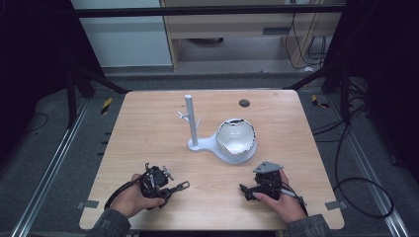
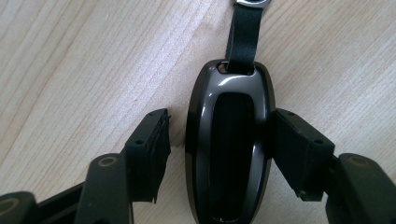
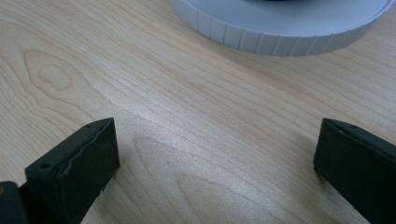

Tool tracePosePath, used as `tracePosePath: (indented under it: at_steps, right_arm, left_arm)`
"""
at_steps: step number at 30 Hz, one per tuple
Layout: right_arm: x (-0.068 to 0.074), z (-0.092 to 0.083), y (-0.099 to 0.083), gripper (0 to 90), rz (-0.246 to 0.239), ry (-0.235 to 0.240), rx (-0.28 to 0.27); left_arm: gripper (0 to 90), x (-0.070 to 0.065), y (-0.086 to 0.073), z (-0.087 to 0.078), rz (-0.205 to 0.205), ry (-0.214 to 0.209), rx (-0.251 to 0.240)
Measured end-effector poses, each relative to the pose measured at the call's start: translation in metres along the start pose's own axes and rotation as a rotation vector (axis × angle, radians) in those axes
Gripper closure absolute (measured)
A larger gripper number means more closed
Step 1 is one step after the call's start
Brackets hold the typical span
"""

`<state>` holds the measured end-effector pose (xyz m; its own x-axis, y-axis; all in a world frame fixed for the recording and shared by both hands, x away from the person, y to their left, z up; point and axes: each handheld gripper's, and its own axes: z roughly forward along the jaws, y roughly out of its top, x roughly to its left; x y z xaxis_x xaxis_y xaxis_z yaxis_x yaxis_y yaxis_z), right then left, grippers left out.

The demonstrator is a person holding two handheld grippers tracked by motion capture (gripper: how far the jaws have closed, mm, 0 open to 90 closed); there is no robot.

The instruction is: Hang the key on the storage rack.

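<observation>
A dark glossy key fob (image 2: pixel 229 140) with a black strap (image 2: pixel 243 32) and a metal ring lies flat on the wooden table (image 1: pixel 148 133). My left gripper (image 2: pixel 219 116) is open and straddles it: the right jaw touches the fob's side, while a narrow gap remains at the left jaw. In the high view the left gripper (image 1: pixel 170 189) is at the near left, with the fob (image 1: pixel 180 186) sticking out toward the right. My right gripper (image 1: pixel 247 191) rests at the near right. Its jaws are wide open over bare wood, seen closer in the right gripper view (image 3: pixel 217 135).
A white stand (image 1: pixel 190 121) with a post and short pegs rises mid-table. Its base joins a round dish holding a white bowl (image 1: pixel 237 136) with a dark jagged rim. The dish's ribbed edge (image 3: pixel 280 28) lies just beyond my right gripper. A dark round hole (image 1: pixel 244 103) sits near the far edge.
</observation>
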<state>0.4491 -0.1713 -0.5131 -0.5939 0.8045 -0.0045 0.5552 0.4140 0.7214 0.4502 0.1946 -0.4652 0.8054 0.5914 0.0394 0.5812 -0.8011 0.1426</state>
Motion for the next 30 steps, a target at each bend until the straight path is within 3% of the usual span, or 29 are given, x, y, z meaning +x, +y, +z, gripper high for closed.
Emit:
tracePosePath:
  at_steps: [5, 13, 15, 17, 24, 30]
  right_arm:
    - [0.0, 0.0, 0.0, 0.5, -0.002, 0.0, 0.0]
    - [0.0, 0.0, 0.0, 0.5, -0.002, 0.0, 0.0]
    - [0.0, 0.0, 0.0, 0.5, -0.001, 0.001, 0.0]
    - [0.0, 0.0, 0.0, 0.5, -0.001, 0.001, 0.0]
    - [0.0, 0.0, 0.0, 0.5, -0.001, 0.001, 0.0]
    - [0.0, 0.0, 0.0, 0.5, -0.001, 0.001, 0.0]
  left_arm:
    - [47.4, -0.001, 0.002, -0.001, 0.007, -0.016, 0.005]
    - [48.5, 0.001, 0.002, -0.004, -0.007, -0.005, 0.002]
    - [48.6, 0.005, 0.0, -0.018, -0.033, -0.005, -0.05]
    - [48.6, 0.006, -0.001, -0.024, -0.036, 0.0, -0.063]
    - [48.8, 0.013, -0.001, -0.068, -0.057, 0.043, -0.184]
    - [48.8, 0.019, 0.001, -0.089, -0.064, 0.065, -0.213]
